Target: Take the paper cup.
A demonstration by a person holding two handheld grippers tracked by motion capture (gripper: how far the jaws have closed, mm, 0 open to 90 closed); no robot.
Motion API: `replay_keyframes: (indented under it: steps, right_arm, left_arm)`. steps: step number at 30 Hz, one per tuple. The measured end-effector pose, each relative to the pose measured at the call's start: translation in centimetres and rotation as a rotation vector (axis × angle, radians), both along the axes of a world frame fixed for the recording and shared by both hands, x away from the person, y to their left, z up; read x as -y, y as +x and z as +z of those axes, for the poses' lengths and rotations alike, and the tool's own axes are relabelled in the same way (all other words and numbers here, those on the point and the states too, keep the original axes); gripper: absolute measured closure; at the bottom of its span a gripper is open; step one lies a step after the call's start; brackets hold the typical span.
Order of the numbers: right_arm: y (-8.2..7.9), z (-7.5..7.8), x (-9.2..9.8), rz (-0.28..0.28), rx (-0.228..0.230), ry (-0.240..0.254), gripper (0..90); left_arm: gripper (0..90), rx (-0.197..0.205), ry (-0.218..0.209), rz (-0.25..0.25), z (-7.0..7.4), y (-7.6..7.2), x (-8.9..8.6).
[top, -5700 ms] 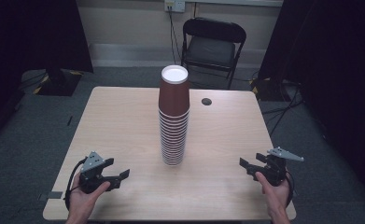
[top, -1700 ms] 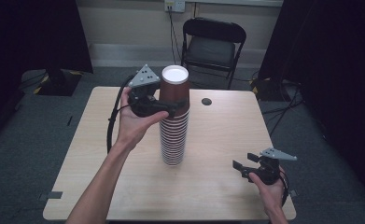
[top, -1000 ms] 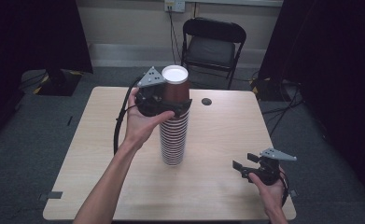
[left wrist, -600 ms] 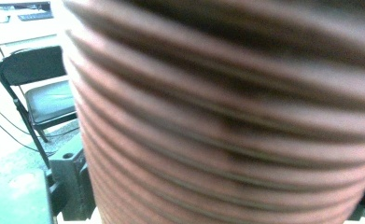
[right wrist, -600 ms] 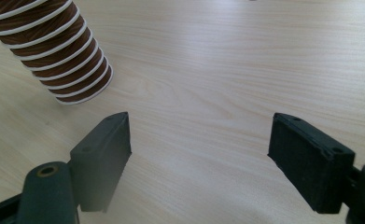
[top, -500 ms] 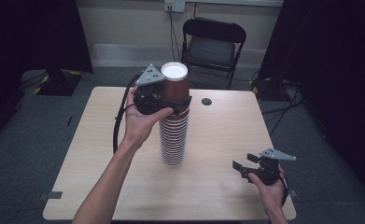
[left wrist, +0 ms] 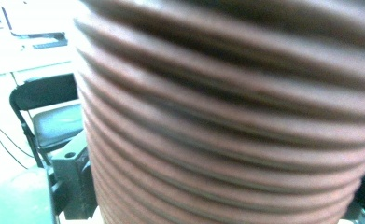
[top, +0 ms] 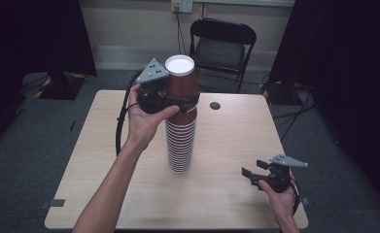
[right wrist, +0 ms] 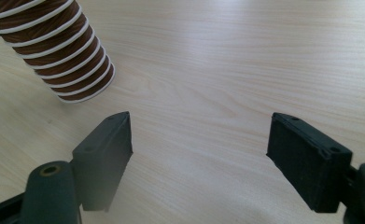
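Stack of brown paper cups (top: 180, 131): upright, table (top: 105, 170) centre. Top cup (top: 180, 80): raised slightly, clamped by left gripper (top: 178, 101), jaws just closing around it. Right gripper (top: 255, 175): near right, jaws apart, empty, resting at table level.

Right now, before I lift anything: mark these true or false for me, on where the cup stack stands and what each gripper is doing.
1. The left gripper has its jaws around the top cup of the cup stack. True; its jaws have just been closing, with the cup between them.
2. The stack has tipped over on the table. False: it stands upright near the table's middle.
3. The right gripper is open with nothing between its jaws. True.
4. The right gripper grips the foot of the stack. False: it rests apart from it, near the table's right front corner.
5. A chair stands beyond the table. True.
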State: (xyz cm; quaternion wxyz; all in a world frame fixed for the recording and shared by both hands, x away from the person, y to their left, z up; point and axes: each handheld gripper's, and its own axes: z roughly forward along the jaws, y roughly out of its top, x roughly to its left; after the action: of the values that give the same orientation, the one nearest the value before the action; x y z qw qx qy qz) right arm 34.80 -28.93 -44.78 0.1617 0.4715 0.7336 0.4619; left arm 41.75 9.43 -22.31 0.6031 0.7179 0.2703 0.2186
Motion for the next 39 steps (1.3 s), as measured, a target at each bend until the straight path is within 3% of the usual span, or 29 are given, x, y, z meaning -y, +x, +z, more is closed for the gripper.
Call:
replay_keyframes:
  steps: [1,13,16,20,28,31,39]
  right_arm:
    - [0.0,0.0,0.0,-0.001,0.001,-0.002,21.6]
    - [0.0,0.0,-0.1,0.000,-0.004,-0.002,21.6]
    - [0.0,0.0,-0.1,0.000,-0.004,-0.001,21.7]
    - [0.0,0.0,0.0,0.002,0.000,-0.001,21.6]
    - [0.0,0.0,-0.1,0.003,-0.003,-0.004,21.6]
    - [0.0,0.0,-0.2,0.003,-0.003,-0.003,21.6]
    - [-0.1,0.0,-0.3,0.008,-0.002,-0.007,21.7]
  left_arm:
    - [13.5,0.009,-0.019,-0.012,0.1,0.0,-0.1]
    - [13.5,0.075,-0.059,-0.005,1.5,-0.2,-0.4]
    - [13.5,0.094,-0.090,-0.010,1.9,-0.4,-0.5]
    - [13.5,0.121,-0.093,0.004,2.3,-0.5,-0.8]
    - [13.5,0.152,-0.113,0.034,3.0,-0.7,-1.5]
    - [13.5,0.144,-0.129,0.019,3.2,-0.8,-1.9]
    - [13.5,0.159,-0.165,0.037,3.3,-1.2,-3.1]
